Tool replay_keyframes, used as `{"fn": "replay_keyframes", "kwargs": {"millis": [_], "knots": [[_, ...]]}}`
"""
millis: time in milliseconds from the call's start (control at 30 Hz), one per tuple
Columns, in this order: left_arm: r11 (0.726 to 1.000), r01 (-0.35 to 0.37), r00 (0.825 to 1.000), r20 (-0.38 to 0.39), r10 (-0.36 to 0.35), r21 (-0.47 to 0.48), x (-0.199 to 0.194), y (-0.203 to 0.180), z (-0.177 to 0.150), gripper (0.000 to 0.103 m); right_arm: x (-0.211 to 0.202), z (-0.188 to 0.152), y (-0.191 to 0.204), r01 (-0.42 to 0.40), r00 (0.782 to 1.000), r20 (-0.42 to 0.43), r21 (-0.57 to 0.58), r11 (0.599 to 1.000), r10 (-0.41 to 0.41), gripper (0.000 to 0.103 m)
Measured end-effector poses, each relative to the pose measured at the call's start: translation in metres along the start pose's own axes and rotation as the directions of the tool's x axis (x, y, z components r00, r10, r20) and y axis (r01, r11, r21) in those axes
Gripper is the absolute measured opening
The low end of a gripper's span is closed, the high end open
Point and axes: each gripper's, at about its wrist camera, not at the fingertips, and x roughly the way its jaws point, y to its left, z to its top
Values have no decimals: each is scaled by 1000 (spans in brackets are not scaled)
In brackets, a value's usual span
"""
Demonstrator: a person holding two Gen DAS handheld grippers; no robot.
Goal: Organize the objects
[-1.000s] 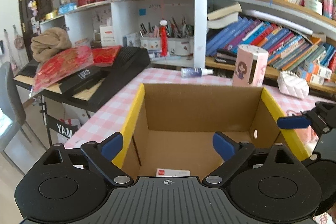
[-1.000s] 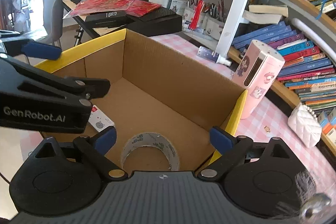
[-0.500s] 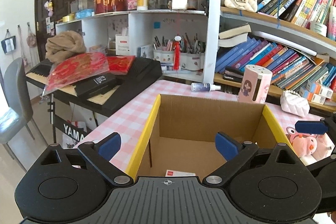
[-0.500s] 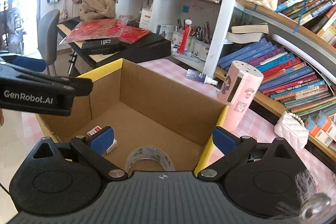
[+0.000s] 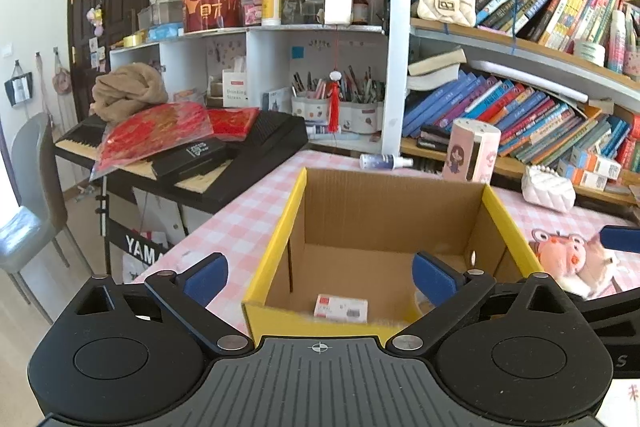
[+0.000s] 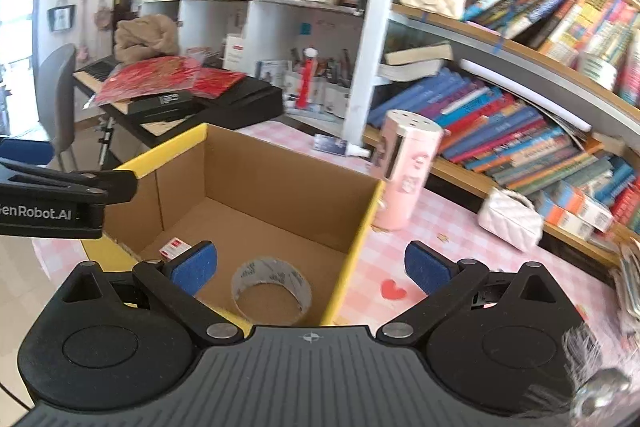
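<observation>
The left gripper [image 5: 320, 275] is being held wide, its jaws having just been opening further, and nothing is being gripped between its blue pads [image 5: 202, 277]. It is being aimed down over the near wall of the cardboard box [image 5: 384, 199], whose yellow-edged rim is being straddled by the two fingers.

On the box floor, at about 6 o'clock in the left wrist view, a small red-and-white packet [image 5: 341, 308] is lying flat. At 12 o'clock beyond the box, a pink cylindrical holder [image 5: 472, 151] is standing upright on the pink checked tablecloth [image 5: 240, 227], with a small spray bottle [image 5: 384, 161] lying on its side just beside it at 11 o'clock. At 3 o'clock, a pink plush toy [image 5: 568, 259] is lying on the cloth, and a white quilted purse [image 5: 550, 189] is resting at 2 o'clock near the bookshelf [image 5: 520, 115]. A keyboard [image 5: 256, 147] is being seen at 10 o'clock.

The right gripper [image 6: 310, 265] is likewise being held wide with nothing between its pads. In its view, a roll of clear tape [image 6: 272, 289] is lying inside the box [image 6: 280, 171] at 6 o'clock, and the same packet [image 6: 175, 247] is being seen at 8 o'clock. The box's right wall is falling between the fingers. A red heart sticker [image 6: 393, 289] is showing on the cloth at 4 o'clock.
</observation>
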Motion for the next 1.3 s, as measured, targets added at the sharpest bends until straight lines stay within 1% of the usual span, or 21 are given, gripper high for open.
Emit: {"fn": "replay_keyframes", "kwargs": {"millis": [200,433,533,800,1100,1300], "knots": [[1000,14,1000,-25,-14,15,-18,2,-17,100,-14,-19,2,58,996,-67,76,995,-53,101],[999,13,998,-64,-11,41,-41,10,-39,100,-37,-39,18,96,989,-117,92,991,-85,101],[999,22,997,-76,-18,45,-53,13,-47,100,-48,-47,26,101,988,-126,88,991,-89,101],[999,13,996,-84,-9,47,-75,25,-60,100,-72,-56,39,124,985,-132,112,986,-109,101],[997,46,994,-107,-39,63,-92,23,-75,100,-98,-73,48,152,980,-151,128,980,-132,101],[993,83,991,-114,-74,80,-98,13,-80,100,-114,-85,45,176,975,-166,153,972,-150,101]]}}
